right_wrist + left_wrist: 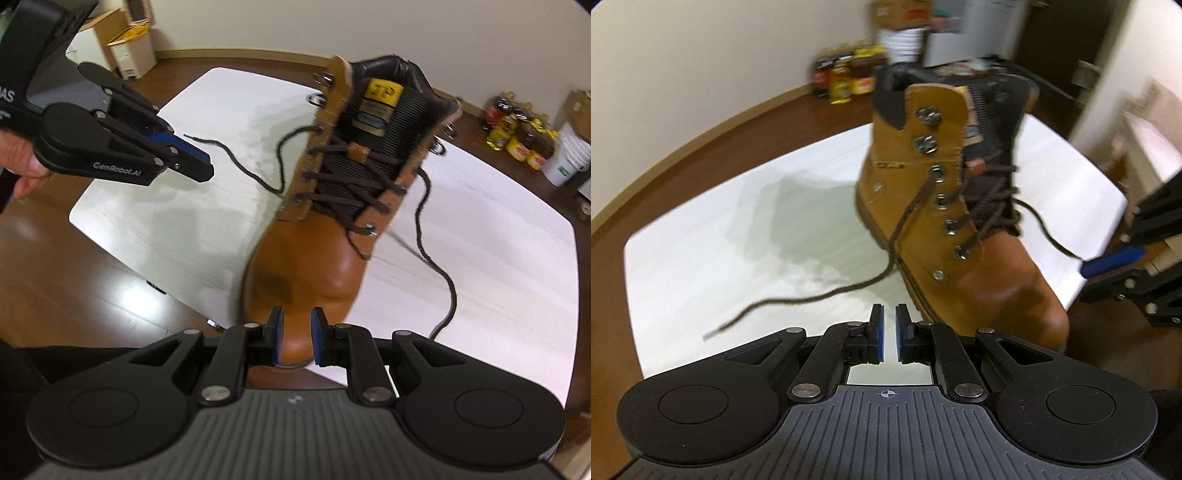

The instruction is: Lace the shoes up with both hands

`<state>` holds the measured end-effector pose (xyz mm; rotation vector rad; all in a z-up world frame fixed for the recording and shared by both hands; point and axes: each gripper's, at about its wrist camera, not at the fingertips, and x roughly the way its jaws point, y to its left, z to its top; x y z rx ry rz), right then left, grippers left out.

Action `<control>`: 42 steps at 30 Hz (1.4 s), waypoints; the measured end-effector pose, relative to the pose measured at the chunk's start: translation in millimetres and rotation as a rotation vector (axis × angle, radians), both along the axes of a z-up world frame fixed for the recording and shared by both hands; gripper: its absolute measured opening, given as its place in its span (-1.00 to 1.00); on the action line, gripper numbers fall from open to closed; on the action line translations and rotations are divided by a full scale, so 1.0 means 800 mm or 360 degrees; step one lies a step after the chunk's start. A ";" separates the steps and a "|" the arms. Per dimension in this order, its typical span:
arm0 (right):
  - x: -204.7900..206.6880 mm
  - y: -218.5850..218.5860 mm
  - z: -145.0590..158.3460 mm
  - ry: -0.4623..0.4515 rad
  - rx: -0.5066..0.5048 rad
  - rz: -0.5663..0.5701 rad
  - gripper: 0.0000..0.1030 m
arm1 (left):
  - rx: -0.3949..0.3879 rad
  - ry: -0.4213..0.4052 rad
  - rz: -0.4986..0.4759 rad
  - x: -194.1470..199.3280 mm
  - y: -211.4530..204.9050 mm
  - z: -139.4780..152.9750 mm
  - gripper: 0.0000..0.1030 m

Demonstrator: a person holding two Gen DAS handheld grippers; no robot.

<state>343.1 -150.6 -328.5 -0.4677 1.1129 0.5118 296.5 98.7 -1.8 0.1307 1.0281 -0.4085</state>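
A tan work boot (923, 221) (306, 258) stands upright on a white mat (738, 240), its dark brown laces crossed through the lower eyelets. One loose lace end (812, 295) (240, 162) trails across the mat on the boot's left. The other lace end (424, 236) hangs down on the right side. My left gripper (888, 314) (208, 168) hovers beside the boot, its jaws a narrow gap apart and holding nothing. My right gripper (296, 321) (1086, 267) is open above the toe cap, also with nothing between its pads.
The mat (480, 258) lies on a brown wooden floor. Several bottles (846, 77) (517, 136) and a white bucket (565, 158) stand by the wall. Cardboard boxes (129, 40) sit in the far corner. A person's hand (26, 162) holds the left gripper.
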 end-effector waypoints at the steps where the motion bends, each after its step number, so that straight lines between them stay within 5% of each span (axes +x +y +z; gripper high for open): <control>1: 0.004 -0.009 -0.001 0.0006 0.0009 0.0024 -0.67 | 0.0001 0.0001 0.0023 0.000 -0.002 -0.001 -0.86; 8: 0.044 -0.083 -0.019 0.0103 0.0161 0.0039 -0.66 | 0.0081 0.0024 0.0264 -0.011 -0.016 -0.008 -0.86; 20: 0.074 -0.124 -0.053 0.0022 0.0463 -0.0381 -0.65 | 0.0126 -0.0088 0.0167 -0.007 -0.004 -0.028 -0.86; 33: 0.036 -0.172 -0.069 -0.0477 0.0814 -0.0639 -0.64 | 0.0000 -0.0524 -0.0044 -0.044 -0.028 -0.078 -0.86; 37: 0.030 -0.206 -0.077 -0.0470 0.0916 -0.0722 -0.44 | 0.0039 -0.0656 -0.0077 -0.060 -0.043 -0.099 -0.96; 42: 0.034 -0.255 -0.091 -0.0332 0.1025 -0.0777 -0.43 | 0.0109 -0.0816 -0.0008 -0.085 -0.060 -0.113 -1.00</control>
